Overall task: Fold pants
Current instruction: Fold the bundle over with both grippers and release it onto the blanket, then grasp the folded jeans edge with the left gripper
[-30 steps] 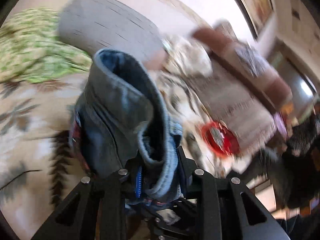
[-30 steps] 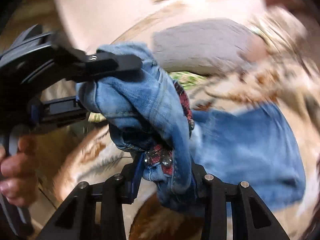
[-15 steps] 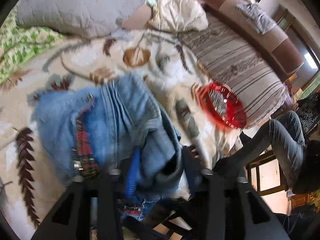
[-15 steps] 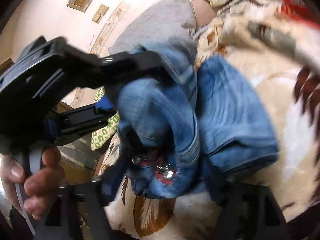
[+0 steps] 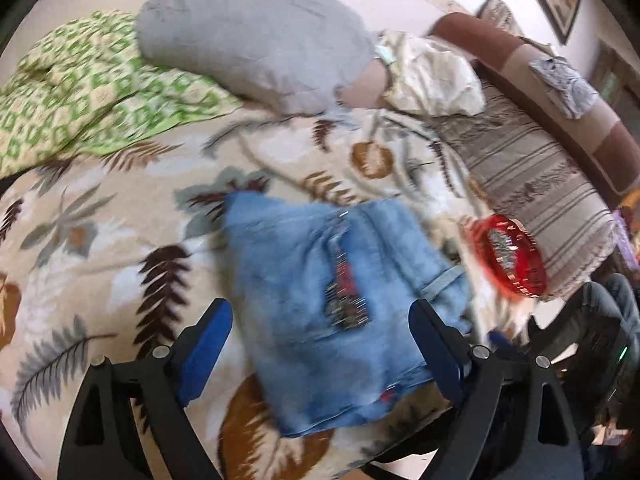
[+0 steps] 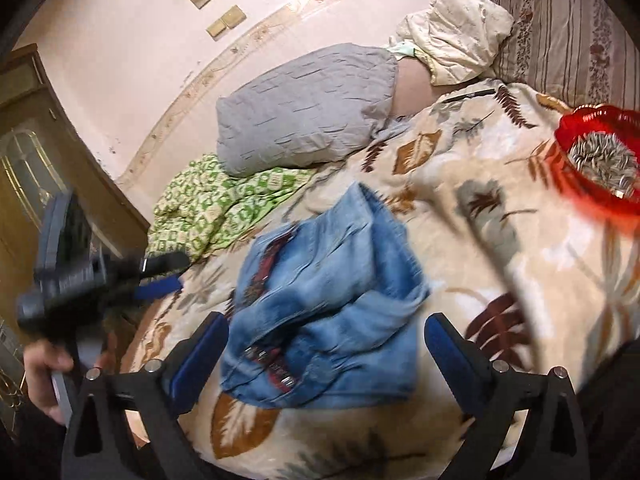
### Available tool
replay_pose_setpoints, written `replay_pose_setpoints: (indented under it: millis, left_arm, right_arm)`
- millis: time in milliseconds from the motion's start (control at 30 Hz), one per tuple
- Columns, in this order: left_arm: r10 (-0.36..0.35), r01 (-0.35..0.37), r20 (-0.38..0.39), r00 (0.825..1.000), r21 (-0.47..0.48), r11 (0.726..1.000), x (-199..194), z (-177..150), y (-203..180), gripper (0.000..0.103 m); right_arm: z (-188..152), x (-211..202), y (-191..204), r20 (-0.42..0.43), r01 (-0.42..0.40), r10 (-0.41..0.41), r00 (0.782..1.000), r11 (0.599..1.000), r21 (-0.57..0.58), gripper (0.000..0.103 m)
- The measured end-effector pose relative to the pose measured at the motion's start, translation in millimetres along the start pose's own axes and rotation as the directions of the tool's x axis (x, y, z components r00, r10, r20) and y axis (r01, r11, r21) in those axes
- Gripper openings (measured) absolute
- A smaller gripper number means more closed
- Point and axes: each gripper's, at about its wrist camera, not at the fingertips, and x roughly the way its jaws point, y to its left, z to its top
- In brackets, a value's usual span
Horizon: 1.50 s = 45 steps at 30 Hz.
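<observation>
Lying folded on leaf blanket: pants | both grippers' fingers just spread apart, empty | red bowl nearby

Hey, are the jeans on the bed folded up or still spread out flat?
Folded: the jeans lie as a compact, layered bundle on the leaf-print blanket, doubled over themselves, with no legs stretched out. The fold looks loose and rumpled.

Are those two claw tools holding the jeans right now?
No. Both have just been opening: the left gripper and right gripper stand wide apart, and the folded jeans lie loose on the blanket.
</observation>
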Motion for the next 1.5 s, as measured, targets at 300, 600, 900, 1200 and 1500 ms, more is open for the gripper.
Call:
replay_pose_setpoints:
  millis: [300,600,900,1200,1500]
  left_arm:
    - [0.074,-0.085,0.06,0.995,0.205,0.975,14.2,-48.8,-4.8,0.09]
    - [0.021,-0.041,0.057,0.998,0.378,0.925,21.7,-57.9,-29.3,0.042]
    - [-0.077,0.092,-0.053,0.996,0.408,0.908,35.4,-65.5,-34.2,0.018]
    - [-0.102,0.134,-0.107,0.989,0.356,0.925,45.9,-67.1,-22.8,0.018]
    - [-0.134,0.125,0.05,0.99,0.156,0.98,-0.1,-36.0,2.9,0.092]
  right_arm:
    - [51.9,40.1,-16.4,-0.205,-0.028,0.011,0.979,0.996,-0.08,0.092]
    - [46.1,84.9,-22.3,-0.378,-0.123,0.079,0.923,0.988,-0.093,0.035]
    - [32.9,68.7,-30.7,-0.368,-0.133,0.089,0.926,0.987,-0.095,0.03]
    - [7.7,78.0,-47.7,-0.371,-0.093,0.065,0.926,0.994,-0.058,0.03]
    - [34.0,48.4,-46.9,-0.298,-0.125,0.106,0.949,0.991,-0.046,0.087]
